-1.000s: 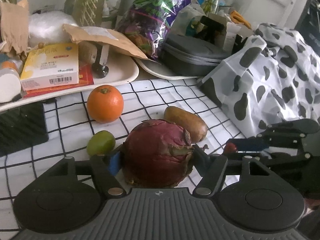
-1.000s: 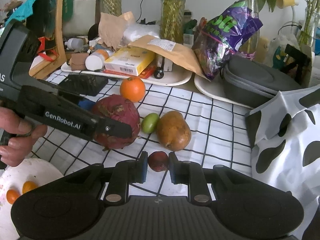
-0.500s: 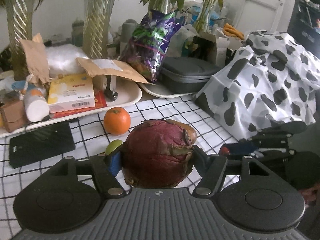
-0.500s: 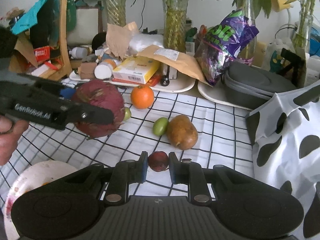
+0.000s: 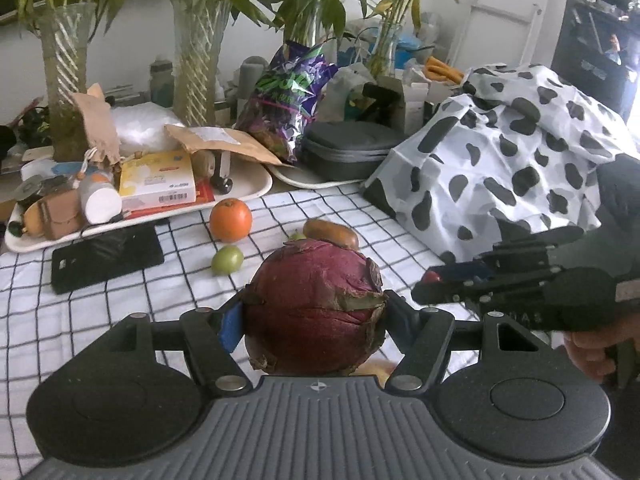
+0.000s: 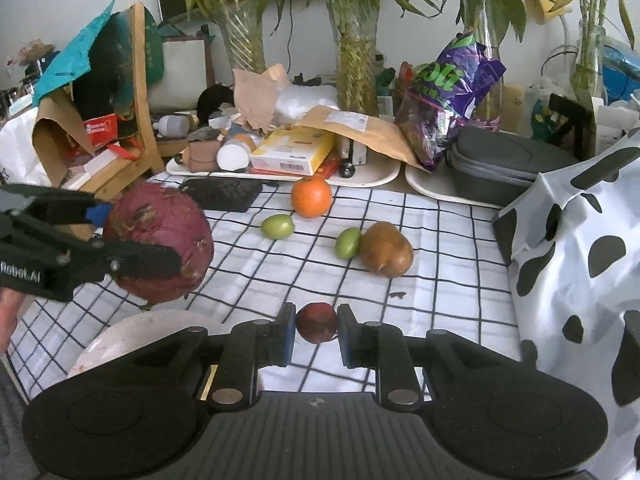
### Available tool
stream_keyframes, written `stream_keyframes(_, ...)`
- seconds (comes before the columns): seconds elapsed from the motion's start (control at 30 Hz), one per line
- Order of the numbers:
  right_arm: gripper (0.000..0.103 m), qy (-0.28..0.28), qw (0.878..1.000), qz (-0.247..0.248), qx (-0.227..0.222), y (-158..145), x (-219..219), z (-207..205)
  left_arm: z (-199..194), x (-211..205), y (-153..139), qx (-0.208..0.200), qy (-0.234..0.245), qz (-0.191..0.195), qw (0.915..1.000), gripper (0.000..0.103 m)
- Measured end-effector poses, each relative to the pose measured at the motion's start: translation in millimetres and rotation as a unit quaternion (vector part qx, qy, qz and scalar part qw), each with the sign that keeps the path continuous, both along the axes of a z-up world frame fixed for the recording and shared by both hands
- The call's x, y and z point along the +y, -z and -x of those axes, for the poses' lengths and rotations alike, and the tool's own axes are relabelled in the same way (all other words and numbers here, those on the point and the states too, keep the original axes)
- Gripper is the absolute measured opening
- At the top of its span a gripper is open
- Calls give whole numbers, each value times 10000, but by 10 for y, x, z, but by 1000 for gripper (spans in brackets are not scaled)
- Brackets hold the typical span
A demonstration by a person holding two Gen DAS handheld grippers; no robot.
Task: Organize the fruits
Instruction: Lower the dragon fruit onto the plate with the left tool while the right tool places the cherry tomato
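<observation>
My left gripper (image 5: 314,314) is shut on a large dark red dragon fruit (image 5: 314,306) and holds it in the air above the table; it also shows at the left of the right wrist view (image 6: 158,242). My right gripper (image 6: 317,330) is shut on a small dark red fruit (image 6: 316,322), lifted off the checked cloth. An orange (image 6: 311,196), two small green fruits (image 6: 277,226) (image 6: 347,243) and a brown pear (image 6: 386,249) lie on the cloth. A white plate (image 6: 132,330) lies below the dragon fruit.
A white tray (image 6: 380,178) with boxes and bottles stands at the back. A black phone-like slab (image 6: 220,194) lies in front of it. A cow-pattern cloth heap (image 6: 580,240) fills the right side. Plant vases and a grey case (image 6: 504,160) stand behind.
Both grippers have risen with their fruit. The left one carried the dragon fruit up and back toward the plate; the fruits on the cloth now look farther away.
</observation>
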State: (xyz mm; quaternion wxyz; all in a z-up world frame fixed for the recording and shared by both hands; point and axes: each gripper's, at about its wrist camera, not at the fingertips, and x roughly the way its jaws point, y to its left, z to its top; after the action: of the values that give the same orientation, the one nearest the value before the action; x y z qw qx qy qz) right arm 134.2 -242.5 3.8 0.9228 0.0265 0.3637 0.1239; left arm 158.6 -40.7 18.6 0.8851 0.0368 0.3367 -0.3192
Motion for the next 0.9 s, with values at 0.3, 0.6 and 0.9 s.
stream_keyframes(0.3, 22, -36, 9998, -167, -51, -62, 130, 276, 392, 104, 22, 31, -43, -100, 9999, 67)
stream_keyframes(0.6, 22, -35, 9996, -259, -85, -99, 241, 559, 824, 106, 146, 131, 107, -441, 9989, 67)
stream_keyframes(0.9, 22, -168, 9997, -167, 8, -74, 412, 776, 1067, 69, 365, 426, 268, -962, 9941, 67)
